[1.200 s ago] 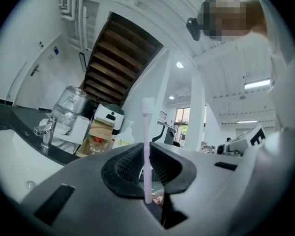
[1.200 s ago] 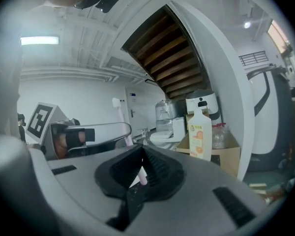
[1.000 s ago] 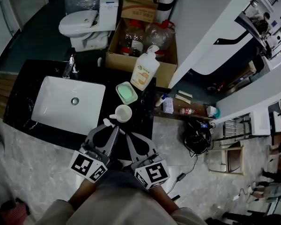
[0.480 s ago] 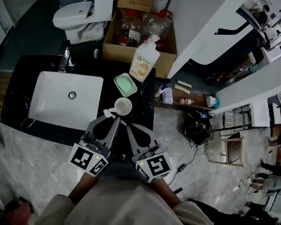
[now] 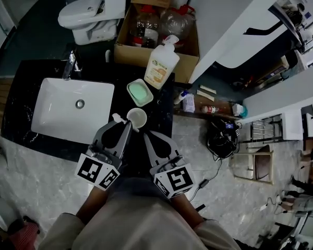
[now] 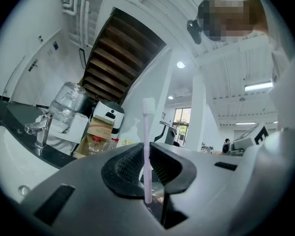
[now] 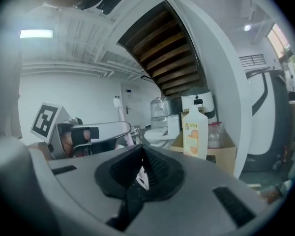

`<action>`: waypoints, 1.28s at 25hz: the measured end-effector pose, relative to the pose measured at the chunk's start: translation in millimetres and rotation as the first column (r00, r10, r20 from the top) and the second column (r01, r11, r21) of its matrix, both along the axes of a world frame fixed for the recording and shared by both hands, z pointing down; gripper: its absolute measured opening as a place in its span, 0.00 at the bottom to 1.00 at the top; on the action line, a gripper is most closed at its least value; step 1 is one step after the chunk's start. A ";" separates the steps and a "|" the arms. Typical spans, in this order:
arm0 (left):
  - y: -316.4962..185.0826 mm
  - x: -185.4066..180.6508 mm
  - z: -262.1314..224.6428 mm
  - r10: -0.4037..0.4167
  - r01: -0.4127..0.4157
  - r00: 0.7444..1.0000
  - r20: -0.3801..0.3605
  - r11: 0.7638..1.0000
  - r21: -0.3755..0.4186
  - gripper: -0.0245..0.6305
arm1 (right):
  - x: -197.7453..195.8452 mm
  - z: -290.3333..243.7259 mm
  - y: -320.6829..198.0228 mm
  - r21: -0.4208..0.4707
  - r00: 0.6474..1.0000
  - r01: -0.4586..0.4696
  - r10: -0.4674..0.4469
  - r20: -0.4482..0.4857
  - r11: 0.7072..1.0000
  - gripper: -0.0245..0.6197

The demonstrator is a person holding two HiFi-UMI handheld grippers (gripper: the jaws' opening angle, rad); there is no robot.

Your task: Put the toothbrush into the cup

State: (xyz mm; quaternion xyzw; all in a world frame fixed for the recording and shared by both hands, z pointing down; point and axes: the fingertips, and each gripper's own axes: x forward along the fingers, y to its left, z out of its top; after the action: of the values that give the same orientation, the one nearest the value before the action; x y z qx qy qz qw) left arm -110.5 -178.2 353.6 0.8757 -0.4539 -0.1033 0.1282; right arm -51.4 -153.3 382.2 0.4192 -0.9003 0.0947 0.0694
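In the head view a white cup [image 5: 137, 118] stands on the black counter [image 5: 159, 113] to the right of the sink. My left gripper [image 5: 121, 130] is shut on a white toothbrush [image 5: 116, 118], whose head pokes out past the jaws just left of the cup. The left gripper view has the toothbrush [image 6: 147, 146] standing upright between the shut jaws of the left gripper [image 6: 148, 163]. The right gripper [image 5: 151, 138] sits beside it, just short of the cup, and the right gripper view shows the right gripper [image 7: 141, 167] shut with nothing gripped.
A white sink [image 5: 57, 113] with a faucet [image 5: 70, 65] fills the counter's left. Behind the cup lie a green soap dish [image 5: 140, 92] and a pump bottle [image 5: 161, 65]. A cardboard box [image 5: 126, 51] and a toilet [image 5: 88, 13] stand on the floor beyond.
The left gripper has carried the toothbrush forward, so its head is now level with the cup's left side. The right gripper stays close alongside.
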 end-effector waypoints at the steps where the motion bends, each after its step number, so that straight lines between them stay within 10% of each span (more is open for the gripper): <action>1: -2.2 1.1 0.9 0.000 0.000 1.000 0.001 1.000 -0.002 0.11 | 0.9 0.4 -1.6 -0.001 1.000 0.001 -0.001 -0.001 1.000 0.05; 32: -57.2 15.5 57.3 -0.048 0.060 0.993 0.110 0.992 -0.112 0.11 | 28.3 27.5 -39.2 -0.095 0.999 0.037 -0.038 -0.006 0.995 0.05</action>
State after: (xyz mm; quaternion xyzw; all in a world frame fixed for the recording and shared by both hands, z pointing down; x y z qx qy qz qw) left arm -95.0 -235.4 410.9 0.8586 -0.4887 -0.0333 0.1512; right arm -23.1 -192.5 409.7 0.3987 -0.9023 0.1343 0.0943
